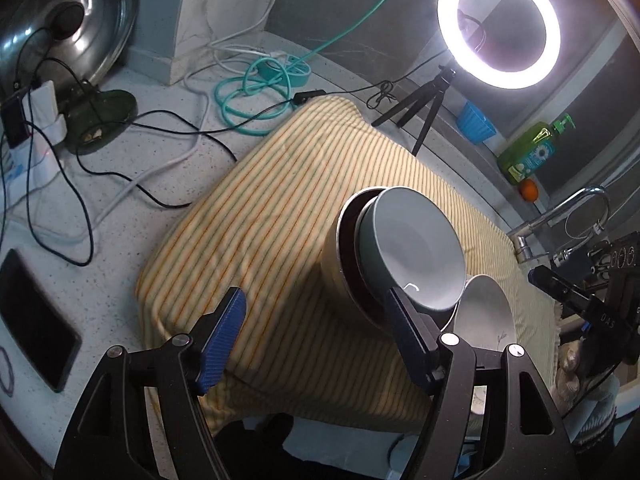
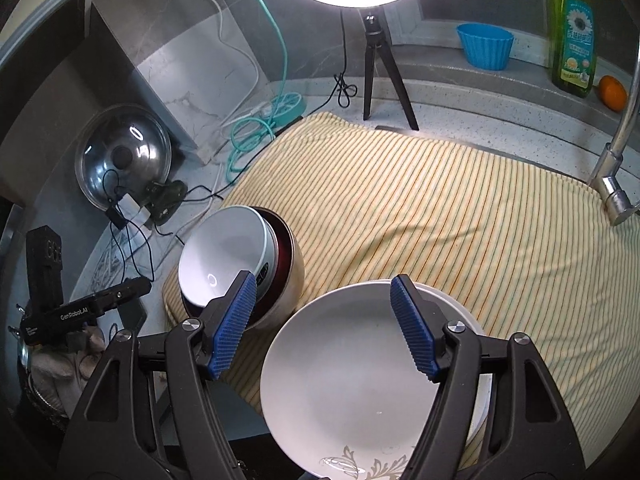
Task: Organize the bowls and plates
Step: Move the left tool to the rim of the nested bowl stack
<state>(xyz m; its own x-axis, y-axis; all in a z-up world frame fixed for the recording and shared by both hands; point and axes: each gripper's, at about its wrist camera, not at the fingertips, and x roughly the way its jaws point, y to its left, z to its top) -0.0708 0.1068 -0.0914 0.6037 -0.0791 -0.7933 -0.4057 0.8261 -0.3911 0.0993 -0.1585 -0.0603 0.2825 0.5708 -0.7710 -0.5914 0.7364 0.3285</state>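
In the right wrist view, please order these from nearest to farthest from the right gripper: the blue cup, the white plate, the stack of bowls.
1. White plate, directly under the right gripper.
2. Stack of bowls, to the left on the striped cloth.
3. Blue cup, far back on the ledge, at the right.

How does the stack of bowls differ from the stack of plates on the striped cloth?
The bowl stack is deep and mixed in colour: a white bowl nested in a dark red one, inside a cream one. The plate stack is shallow and all white, with a leaf pattern on the top plate's rim. The bowls sit further left in the right wrist view. Both rest on the striped cloth, and no fingers hold either.
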